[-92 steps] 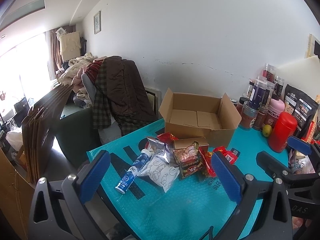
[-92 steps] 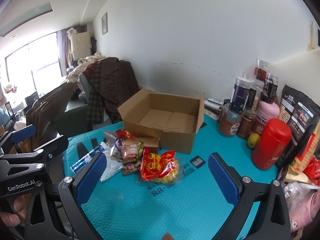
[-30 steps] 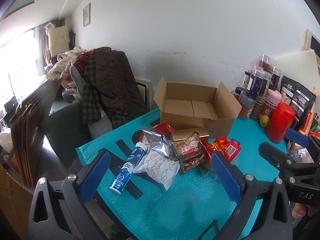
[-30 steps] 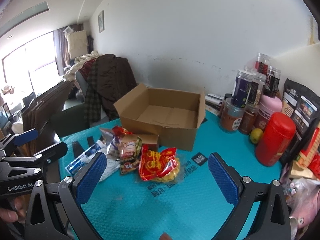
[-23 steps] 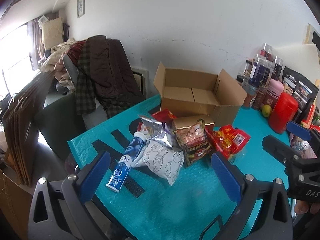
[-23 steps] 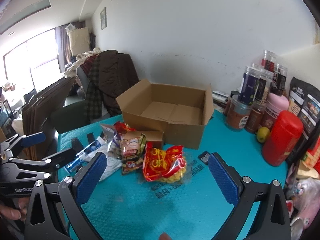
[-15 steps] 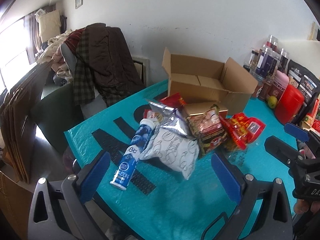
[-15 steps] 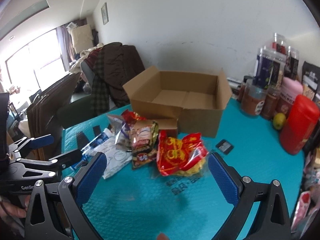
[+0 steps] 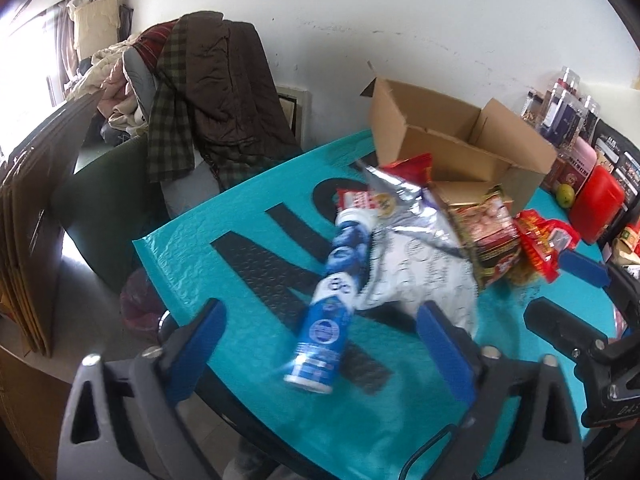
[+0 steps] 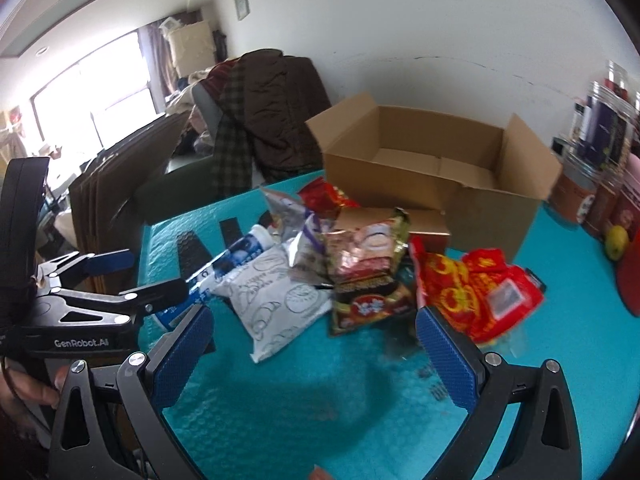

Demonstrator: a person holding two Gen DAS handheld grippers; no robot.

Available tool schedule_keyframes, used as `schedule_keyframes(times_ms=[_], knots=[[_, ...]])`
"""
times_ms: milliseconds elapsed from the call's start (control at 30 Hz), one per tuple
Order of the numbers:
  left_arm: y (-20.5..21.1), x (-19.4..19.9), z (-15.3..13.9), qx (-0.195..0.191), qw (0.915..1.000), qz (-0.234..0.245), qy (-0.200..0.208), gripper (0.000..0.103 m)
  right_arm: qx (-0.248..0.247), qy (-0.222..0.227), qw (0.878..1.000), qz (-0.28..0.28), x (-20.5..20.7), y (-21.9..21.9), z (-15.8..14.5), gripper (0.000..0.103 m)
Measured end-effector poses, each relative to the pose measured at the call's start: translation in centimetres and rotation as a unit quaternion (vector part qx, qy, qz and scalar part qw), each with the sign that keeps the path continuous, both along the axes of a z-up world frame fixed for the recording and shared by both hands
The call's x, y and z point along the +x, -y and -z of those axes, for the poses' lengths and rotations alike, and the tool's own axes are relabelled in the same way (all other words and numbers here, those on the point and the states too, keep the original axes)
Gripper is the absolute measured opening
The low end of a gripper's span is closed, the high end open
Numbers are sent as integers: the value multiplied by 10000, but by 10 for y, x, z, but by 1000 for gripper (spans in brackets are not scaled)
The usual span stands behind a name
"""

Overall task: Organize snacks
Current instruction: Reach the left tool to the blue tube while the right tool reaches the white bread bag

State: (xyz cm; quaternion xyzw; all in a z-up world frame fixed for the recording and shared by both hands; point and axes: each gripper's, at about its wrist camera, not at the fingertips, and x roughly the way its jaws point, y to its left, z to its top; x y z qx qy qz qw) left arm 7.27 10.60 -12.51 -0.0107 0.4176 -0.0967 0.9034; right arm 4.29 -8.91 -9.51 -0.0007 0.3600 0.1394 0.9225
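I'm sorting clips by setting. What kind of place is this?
Most likely a lived-in home room, not a lab: coats heaped over a chair, a bright curtained window, and food jars crowding the table where snack bags lie beside a cardboard box.

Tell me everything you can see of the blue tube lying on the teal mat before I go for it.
The blue tube is a slim cylinder, glossy blue with white print and round logos, with a white cap at its far end. It lies on its side on the teal mat, its base toward the left claw, at the left edge of the snack pile. Its far half rests against the white bag, the cap by the silver bag. Nothing grips it.
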Motion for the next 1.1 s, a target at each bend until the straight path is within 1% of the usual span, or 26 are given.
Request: schedule_keyframes(times_ms=[100,133,167,233,267,300,400,433,467,567,600,633,667,700,767,833,900,933,967,1000,1100], knots=[[-5,10,11,-55,9997,118,-216,78,-27,-75,9997,-243,10,-16,7,100],[-7,14,14,-74,9994,177,-276,76,-44,-110,9994,-315,13,-20,10,98],[-7,17,17,-101,9991,256,-312,75,-54,-135,9993,-355,15,-22,11,95],[-8,22,20,-126,9987,366,-333,69,-67,-222,9986,-473,21,-28,15,92],[-8,25,21,-131,9984,417,-356,64,-34,-269,9982,-539,25,-29,17,91],[-8,28,22,-123,9981,457,-391,61,-16,-296,9980,-565,27,-30,18,91],[-7,39,26,-114,9973,558,-461,60,49,-367,9971,-659,37,-32,19,86],[-6,42,26,-49,9973,568,-459,57,30,-399,9967,-702,40,-34,21,85],[-6,45,26,-2,9974,564,-459,53,-10,-428,9965,-715,43,-35,22,85],[-9,58,29,-16,9969,557,-547,53,-155,-518,9955,-784,51,-38,27,84],[-11,60,30,-33,9967,564,-576,51,-217,-563,9948,-821,55,-41,31,84],[-12,63,32,-63,9964,586,-611,47,-311,-651,9937,-855,59,-43,36,84],[-13,65,33,-59,9961,601,-646,37,-383,-663,9935,-841,61,-45,38,84],[-13,68,35,-11,9959,614,-657,32,-491,-663,9930,-840,63,-46,40,85],[-14,69,36,4,9958,670,-629,29,-589,-697,9915,-930,66,-50,43,85],[-14,70,36,-71,9953,727,-636,28,-901,-749,9887,-939,68,-57,48,87],[-15,69,37,-113,9950,758,-638,28,-1114,-763,9865,-928,67,-63,52,87],[-15,68,36,-110,9950,767,-638,28,-1227,-770,9852,-913,66,-66,54,86],[-15,67,36,-112,9949,770,-642,28,-1371,-760,9837,-882,65,-68,56,82],[-16,65,36,-126,9948,771,-651,28,-1491,-757,9825,-826,64,-70,57,81],[-18,59,36,-172,9945,783,-675,28,-1412,-830,9837,-739,58,-67,55,80]])
